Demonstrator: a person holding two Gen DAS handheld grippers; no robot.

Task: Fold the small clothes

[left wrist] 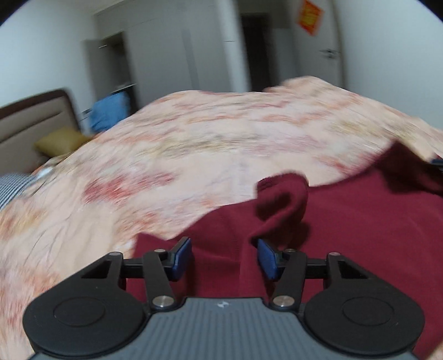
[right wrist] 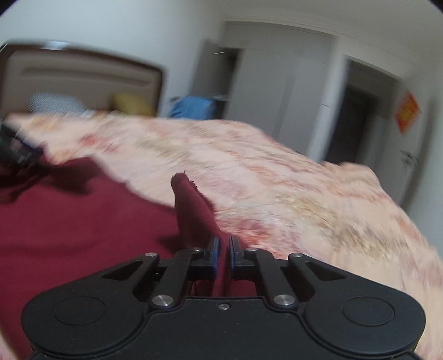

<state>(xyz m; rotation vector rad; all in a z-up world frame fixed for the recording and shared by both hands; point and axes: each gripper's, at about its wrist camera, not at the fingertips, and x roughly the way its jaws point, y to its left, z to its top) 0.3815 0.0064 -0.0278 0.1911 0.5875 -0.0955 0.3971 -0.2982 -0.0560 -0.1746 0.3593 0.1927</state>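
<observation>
A dark red garment (left wrist: 360, 235) lies spread on a bed with a pink floral cover (left wrist: 193, 155). My left gripper (left wrist: 224, 256) hovers low over its edge with the jaws apart. A raised fold of the red cloth (left wrist: 282, 205) stands up between them, close to the right blue pad (left wrist: 267, 259), and the pads do not squeeze it. In the right wrist view the same garment (right wrist: 83, 221) fills the lower left. My right gripper (right wrist: 224, 256) has its pads nearly together, pinching a ridge of red cloth (right wrist: 191, 205) that rises just ahead.
A brown-framed headboard (right wrist: 83, 77), a yellow pillow (left wrist: 59, 141) and a striped pillow (left wrist: 13, 185) sit at the bed's head. Blue cloth (left wrist: 109, 110) lies by white wardrobes (right wrist: 271, 88). A dark doorway (right wrist: 351, 121) and a door with a red sign (left wrist: 310, 16) stand beyond.
</observation>
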